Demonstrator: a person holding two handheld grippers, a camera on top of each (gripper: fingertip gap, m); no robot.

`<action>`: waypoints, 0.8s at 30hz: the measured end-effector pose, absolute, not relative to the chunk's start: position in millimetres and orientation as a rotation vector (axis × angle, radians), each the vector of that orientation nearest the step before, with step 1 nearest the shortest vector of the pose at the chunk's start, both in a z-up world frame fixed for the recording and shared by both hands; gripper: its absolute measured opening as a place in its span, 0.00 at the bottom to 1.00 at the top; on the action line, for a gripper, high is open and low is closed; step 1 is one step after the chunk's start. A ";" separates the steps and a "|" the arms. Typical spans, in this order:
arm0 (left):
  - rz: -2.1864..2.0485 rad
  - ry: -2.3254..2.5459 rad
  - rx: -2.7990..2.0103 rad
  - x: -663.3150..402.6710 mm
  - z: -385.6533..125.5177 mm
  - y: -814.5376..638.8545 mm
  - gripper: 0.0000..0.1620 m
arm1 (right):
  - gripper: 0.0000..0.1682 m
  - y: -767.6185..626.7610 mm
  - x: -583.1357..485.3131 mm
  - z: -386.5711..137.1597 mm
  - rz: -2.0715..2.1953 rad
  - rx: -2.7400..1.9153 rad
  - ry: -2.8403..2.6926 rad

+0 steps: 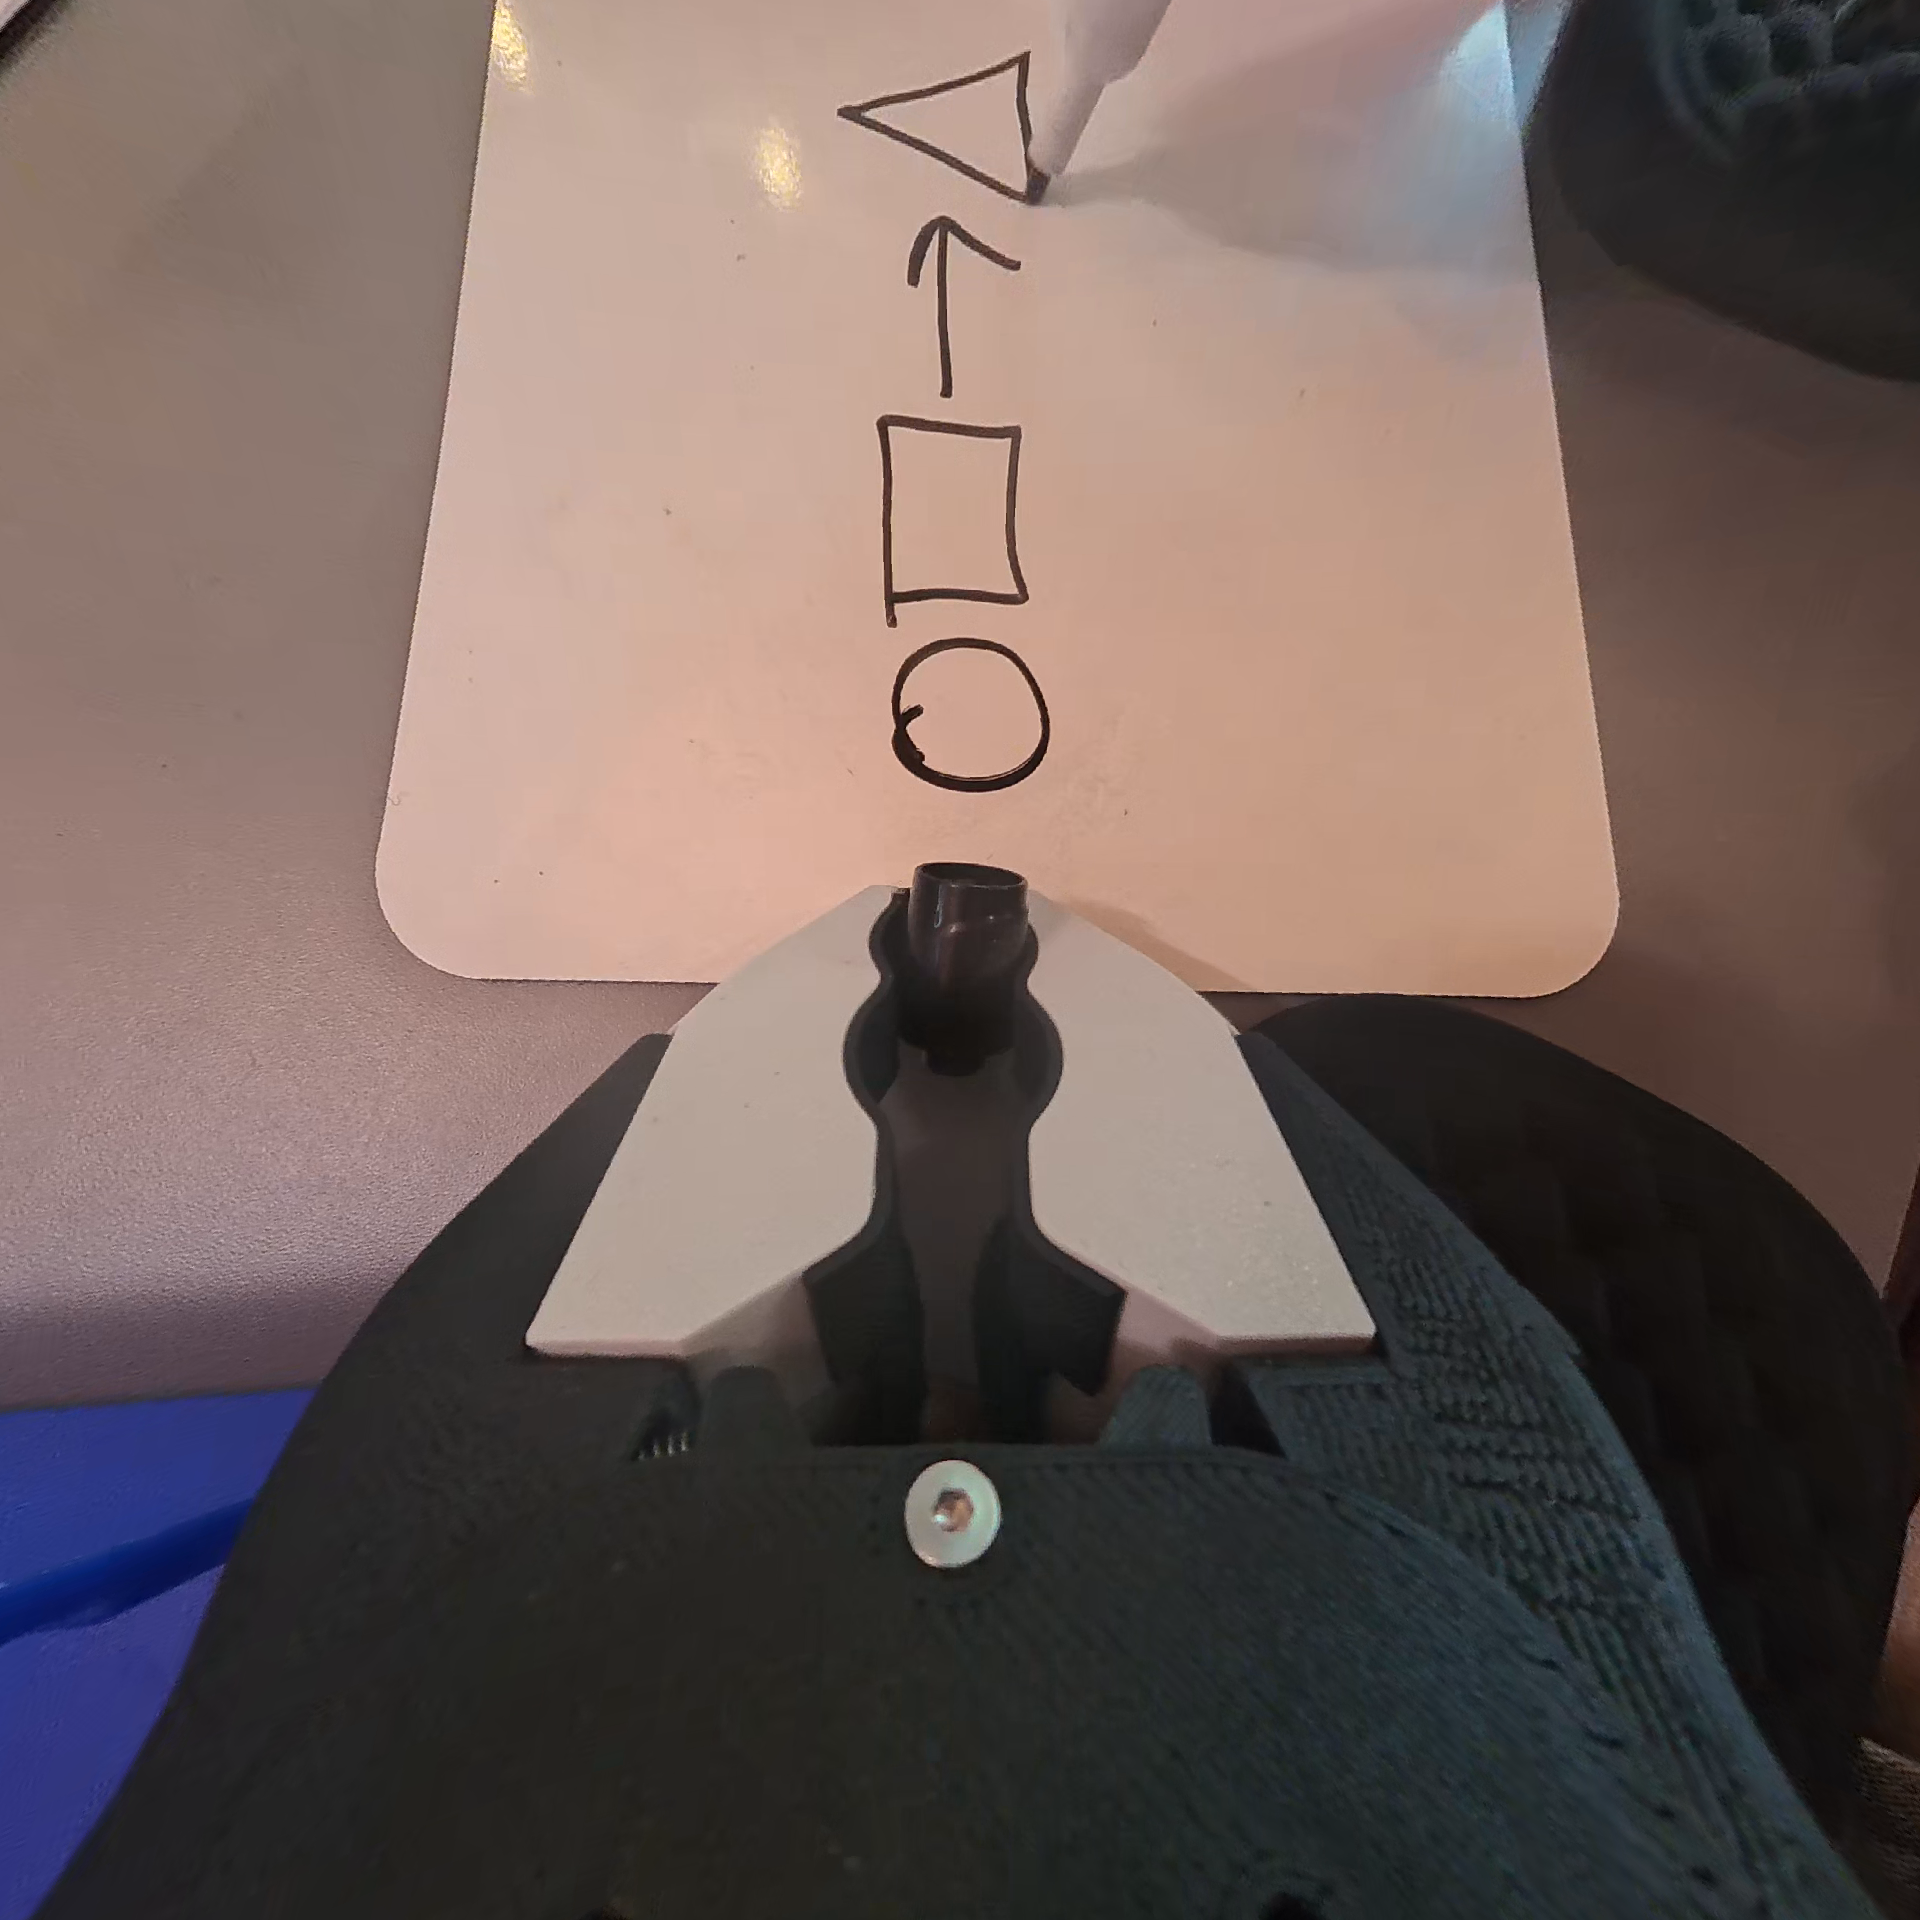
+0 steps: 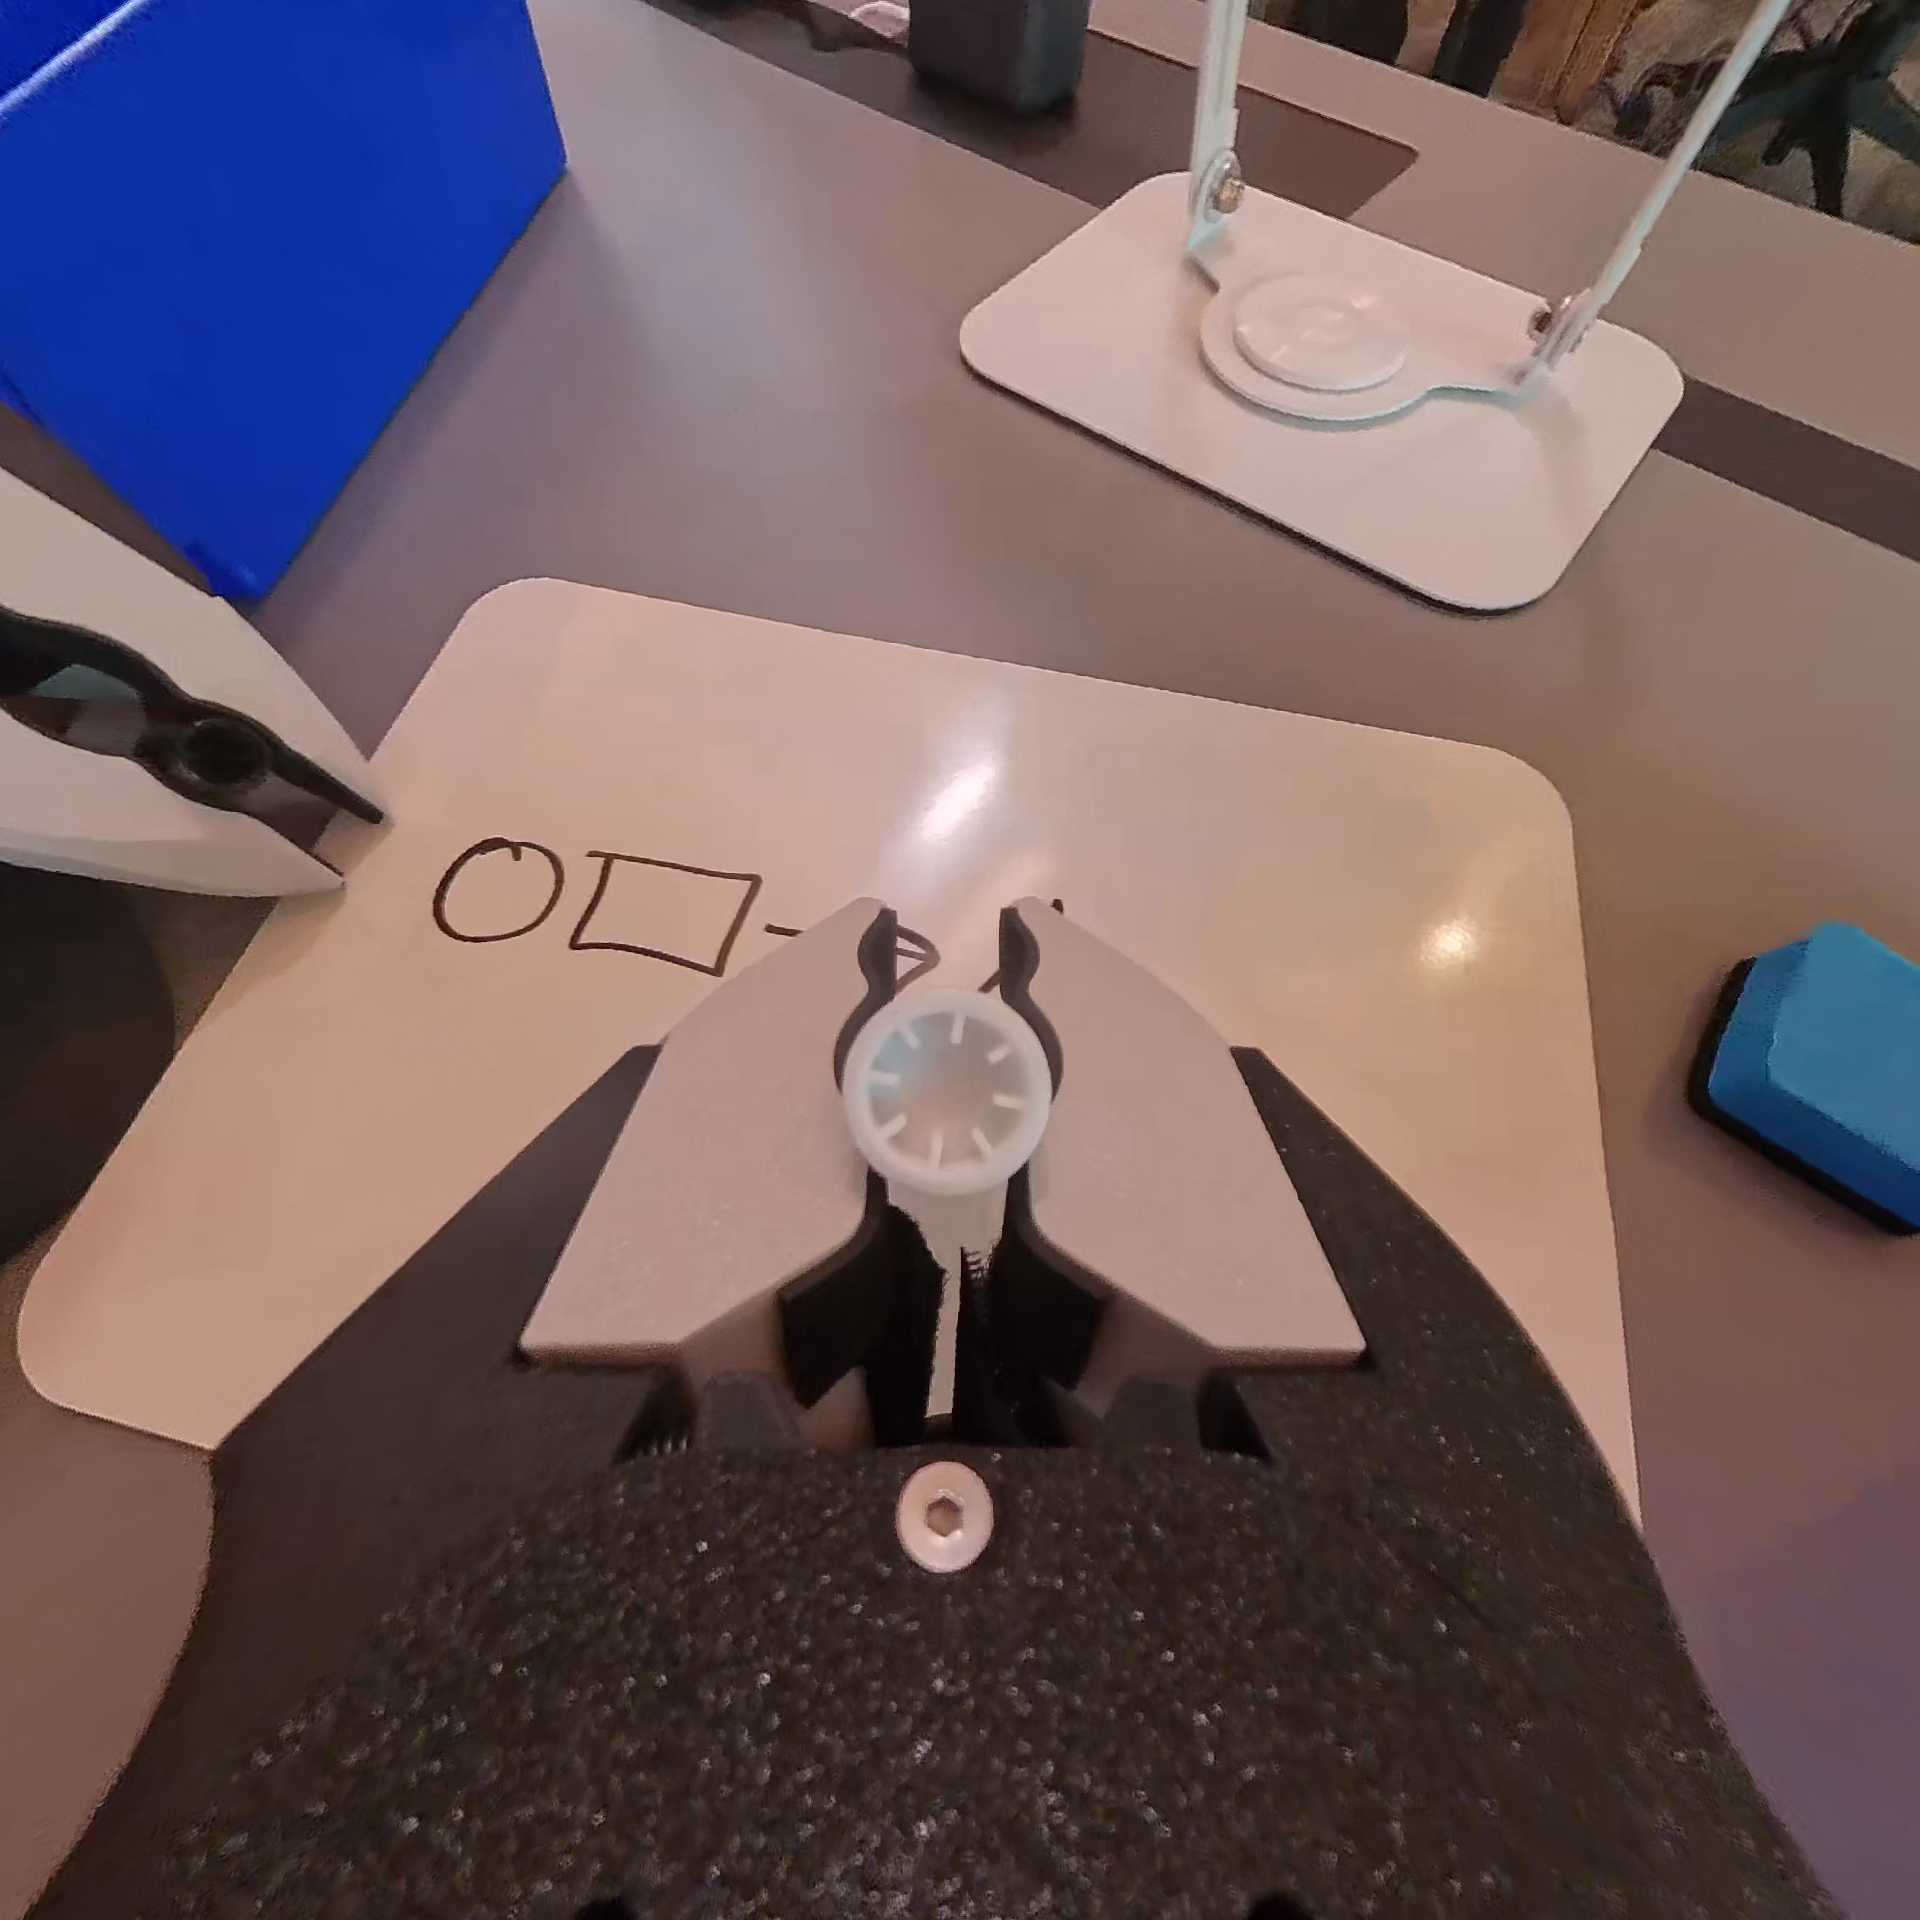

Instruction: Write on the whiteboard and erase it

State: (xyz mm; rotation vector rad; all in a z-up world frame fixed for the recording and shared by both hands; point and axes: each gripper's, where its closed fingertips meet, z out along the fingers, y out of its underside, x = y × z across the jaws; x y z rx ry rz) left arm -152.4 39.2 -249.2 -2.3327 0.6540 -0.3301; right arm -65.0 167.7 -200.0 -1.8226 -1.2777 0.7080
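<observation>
A white whiteboard (image 1: pixel 644 623) lies flat on the grey table, with a circle, a square, an arrow and a triangle drawn in black in a row. My left gripper (image 1: pixel 968 904) rests at the board's near edge, shut on a black marker cap (image 1: pixel 961 935). My right gripper (image 2: pixel 948 920) is shut on a white marker (image 2: pixel 951 1091), seen end-on over the board (image 2: pixel 1247 935). In the left wrist view the marker (image 1: pixel 1091 83) has its black tip touching the triangle's corner. The left gripper (image 2: pixel 312 821) shows at the board's left edge.
A blue eraser (image 2: pixel 1818 1081) lies on the table just right of the board. A blue box (image 2: pixel 260 260) stands at the far left. A white stand base (image 2: pixel 1320 395) with two thin arms sits beyond the board. A dark object (image 2: pixel 997 52) is at the far edge. My right fingertips sit around 15 cm from my left ones.
</observation>
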 end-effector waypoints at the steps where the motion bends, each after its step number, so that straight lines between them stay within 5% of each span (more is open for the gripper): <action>1: -0.328 0.655 -2.332 -152.4 -249.1 39.1 0.10 | 0.11 167.1 -65.8 -198.8 0.720 -1.816 -1.271; 10: -0.414 0.809 -1.994 -121.2 -208.8 38.3 0.10 | 0.12 82.6 -78.9 -104.7 1.567 -1.385 -1.067; 24: -0.285 0.897 -1.917 -104.4 -209.0 39.0 0.09 | 0.12 34.1 -115.0 -139.9 1.500 -1.434 -1.207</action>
